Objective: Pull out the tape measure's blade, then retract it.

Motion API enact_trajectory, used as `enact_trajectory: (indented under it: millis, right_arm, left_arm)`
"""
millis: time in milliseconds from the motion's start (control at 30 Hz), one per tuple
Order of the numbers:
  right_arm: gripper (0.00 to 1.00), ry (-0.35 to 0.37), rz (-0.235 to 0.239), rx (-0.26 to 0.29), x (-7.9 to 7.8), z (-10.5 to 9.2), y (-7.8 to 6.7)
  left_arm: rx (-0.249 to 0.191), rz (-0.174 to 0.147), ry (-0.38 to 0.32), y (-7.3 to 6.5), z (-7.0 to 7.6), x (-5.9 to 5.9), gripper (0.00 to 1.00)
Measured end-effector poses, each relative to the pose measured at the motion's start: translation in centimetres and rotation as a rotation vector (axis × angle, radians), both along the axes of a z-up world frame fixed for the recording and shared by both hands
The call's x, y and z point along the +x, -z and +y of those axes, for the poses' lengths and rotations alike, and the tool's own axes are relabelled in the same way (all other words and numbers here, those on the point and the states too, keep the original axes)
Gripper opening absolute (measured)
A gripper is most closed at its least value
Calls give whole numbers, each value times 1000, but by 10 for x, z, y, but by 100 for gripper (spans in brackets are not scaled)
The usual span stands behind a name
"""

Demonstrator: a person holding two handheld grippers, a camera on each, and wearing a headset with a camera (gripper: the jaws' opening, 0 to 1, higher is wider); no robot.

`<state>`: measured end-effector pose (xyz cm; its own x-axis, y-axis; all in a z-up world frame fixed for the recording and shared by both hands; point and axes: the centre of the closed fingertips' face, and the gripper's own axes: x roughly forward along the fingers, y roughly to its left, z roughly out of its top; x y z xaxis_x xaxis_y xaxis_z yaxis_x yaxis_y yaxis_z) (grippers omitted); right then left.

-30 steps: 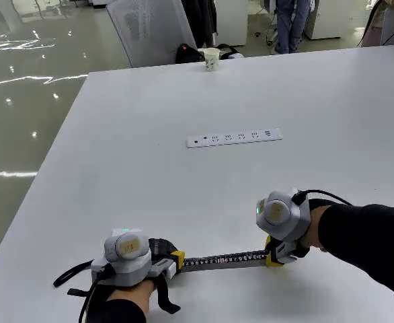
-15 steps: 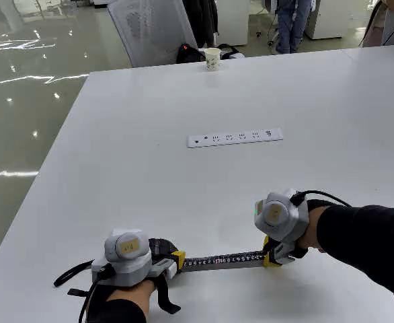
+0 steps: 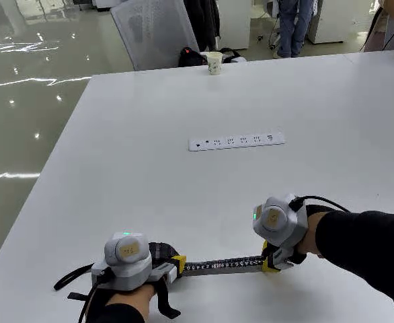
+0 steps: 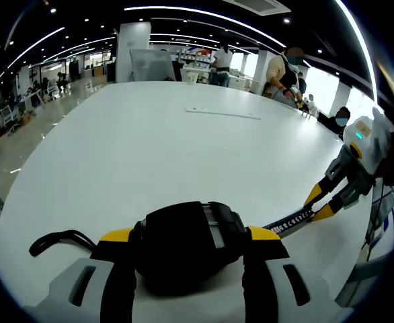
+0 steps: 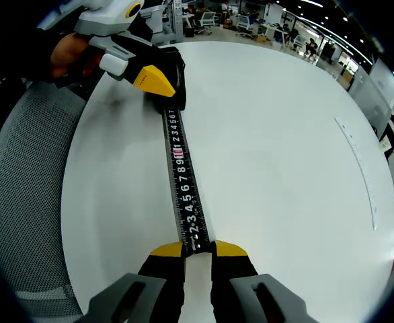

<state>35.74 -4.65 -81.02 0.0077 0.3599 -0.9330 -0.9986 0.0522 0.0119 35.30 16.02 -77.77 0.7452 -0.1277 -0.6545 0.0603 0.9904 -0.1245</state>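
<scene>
Left tongs (image 4: pixel 190 243) are closed on the tape measure case (image 3: pixel 162 252), a black body that sits btw. the two yellow-tipped jaws. The case is at the near edge of the white counter (image 3: pixel 183 182), in front of the person. A black strap (image 4: pixel 62 235) goes out from the case to the side and lies on the counter.

Right tongs (image 5: pixel 198 250) are pinched on the end of the blade (image 5: pixel 182 175); the jaws stand almost together w/ the blade tip between them. The blade is pulled out and runs straight from the case to the right tongs, low over the counter; I cannot tell if it touches the surface. Its printed side faces up, w/ black numbers & one red mark.

In the head view a hand holds each tongs, and a dark sleeve (image 3: pixel 372 249) covers the right arm. Farther away, approx. at the middle of the counter, lies a white power strip (image 3: pixel 236 140), well apart from the tape. A paper cup (image 3: pixel 214 62) stands at the far edge, and a grey mesh chair (image 3: pixel 153 30) is behind it.
</scene>
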Motion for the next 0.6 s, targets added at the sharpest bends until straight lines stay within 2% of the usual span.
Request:
enact_trajectory:
  millis: [600]
  right_arm:
    - [11,-5,0,-5,-2,5,-1]
  left_arm:
    - [-6,-1,-1,1,0,-1,60]
